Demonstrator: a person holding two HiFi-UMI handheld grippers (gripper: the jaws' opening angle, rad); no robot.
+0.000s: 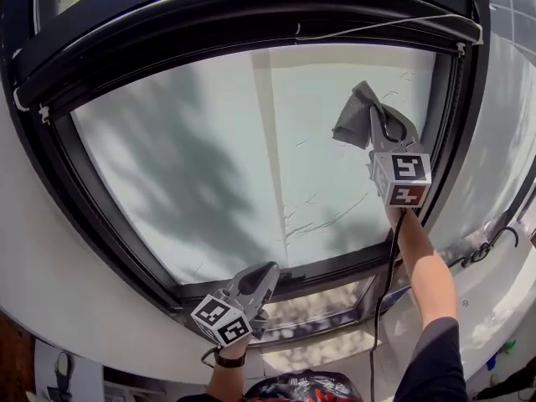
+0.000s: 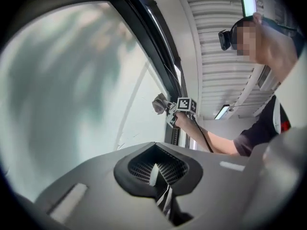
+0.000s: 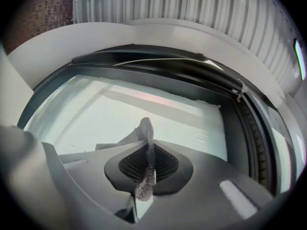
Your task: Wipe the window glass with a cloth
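Note:
The window glass is a large pale pane in a black frame, streaked low at the right of centre. My right gripper is raised against the pane's upper right and is shut on a grey cloth, which bunches against the glass. In the right gripper view the cloth runs up between the closed jaws, with the window glass behind it. My left gripper hangs low at the frame's bottom rail, shut with nothing in it. In the left gripper view the right gripper and the cloth show far off.
The black window frame surrounds the pane, with a thin white cord along its top. A narrow lower pane sits under the bottom rail. A hook-like latch is at the right sill. A black cable trails from the right gripper.

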